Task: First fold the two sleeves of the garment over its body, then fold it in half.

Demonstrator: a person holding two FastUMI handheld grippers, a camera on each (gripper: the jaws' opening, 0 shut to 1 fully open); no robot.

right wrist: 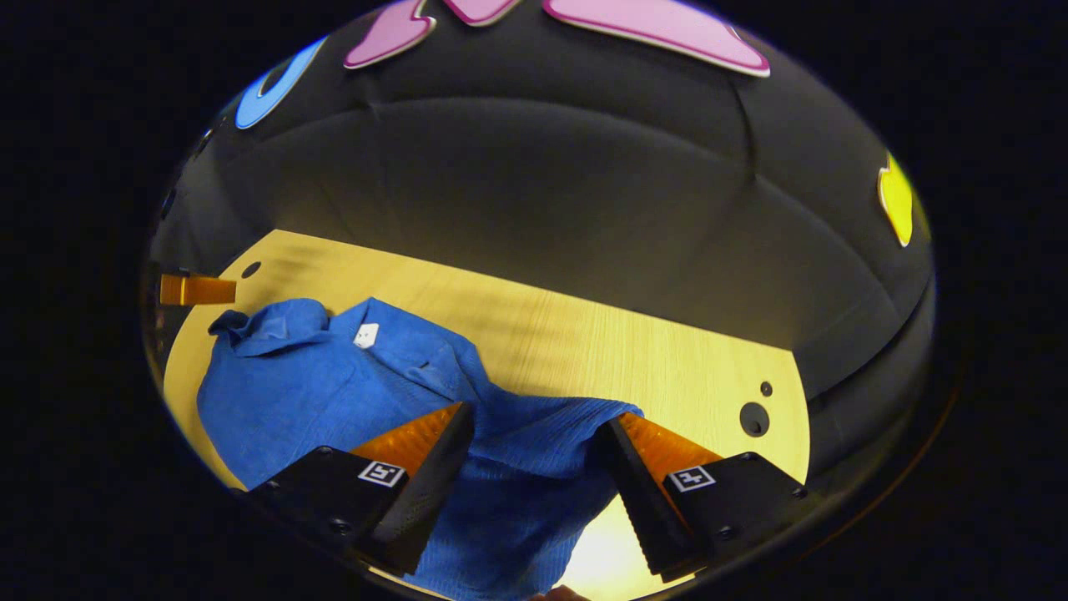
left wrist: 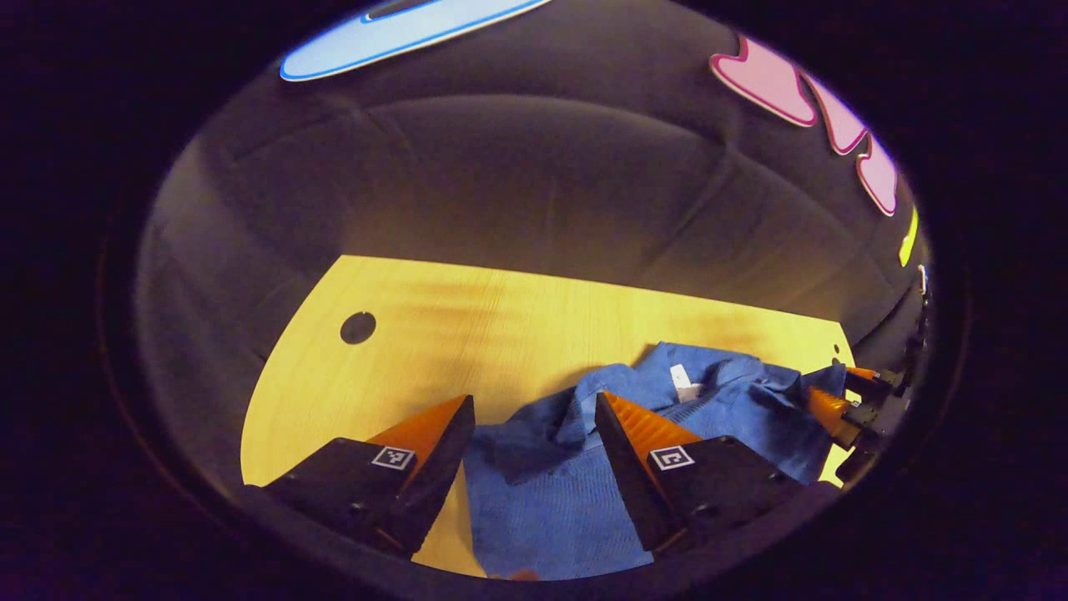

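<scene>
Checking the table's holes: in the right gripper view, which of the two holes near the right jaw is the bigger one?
The lower hole, nearer the table's edge. The hole above it is just a small dot.

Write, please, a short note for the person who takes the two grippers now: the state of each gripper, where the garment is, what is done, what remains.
Left gripper: open, fingers either side of bunched cloth, not pinching.
Right gripper: open, with cloth between its fingers.
The blue garment lies crumpled on the wooden table, collar and white tag toward the booth wall.
Done: no neat fold shows yet; one sleeve seems loosely bunched near the collar.
Left: fold both sleeves over the body, then fold it in half.
</scene>
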